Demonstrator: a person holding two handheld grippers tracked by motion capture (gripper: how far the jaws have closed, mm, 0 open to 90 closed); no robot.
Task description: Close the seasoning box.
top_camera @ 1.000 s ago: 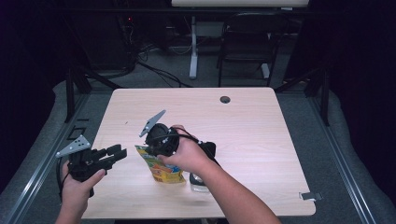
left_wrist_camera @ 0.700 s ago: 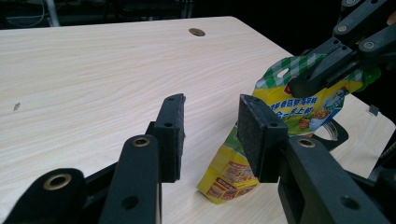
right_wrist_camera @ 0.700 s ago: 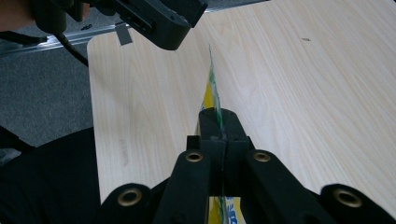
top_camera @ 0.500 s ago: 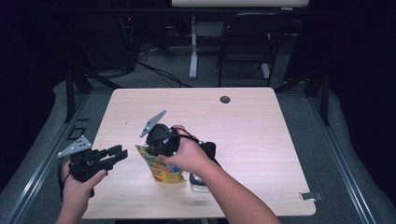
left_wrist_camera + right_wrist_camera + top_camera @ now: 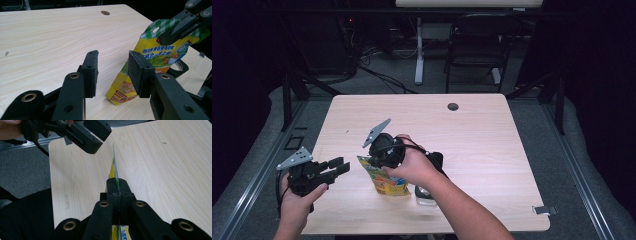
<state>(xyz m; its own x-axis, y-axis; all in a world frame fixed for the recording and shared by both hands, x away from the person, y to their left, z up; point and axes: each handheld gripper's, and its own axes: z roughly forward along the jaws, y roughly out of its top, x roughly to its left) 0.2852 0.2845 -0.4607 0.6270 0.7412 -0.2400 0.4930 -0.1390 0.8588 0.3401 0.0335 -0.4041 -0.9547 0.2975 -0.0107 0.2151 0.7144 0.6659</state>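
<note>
A yellow pouch (image 5: 387, 182) with a green-checked top and a green cap stands upright near the table's front, left of centre. My right gripper (image 5: 369, 161) is shut on its flat top edge, which in the right gripper view sits as a thin strip (image 5: 114, 167) between the closed jaws (image 5: 117, 187). My left gripper (image 5: 341, 167) is level, just left of the pouch and pointing at it. Its jaws have just been opening. In the left gripper view the pads (image 5: 91, 72) stand apart with nothing between them, and the pouch (image 5: 162, 53) is a little beyond, pinched by the right gripper (image 5: 170, 35).
The wooden table (image 5: 492, 145) has a round cable hole (image 5: 453, 106) at the back. A small black and clear object (image 5: 427, 192) lies under the right forearm beside the pouch. A chair and desk legs stand beyond the far edge.
</note>
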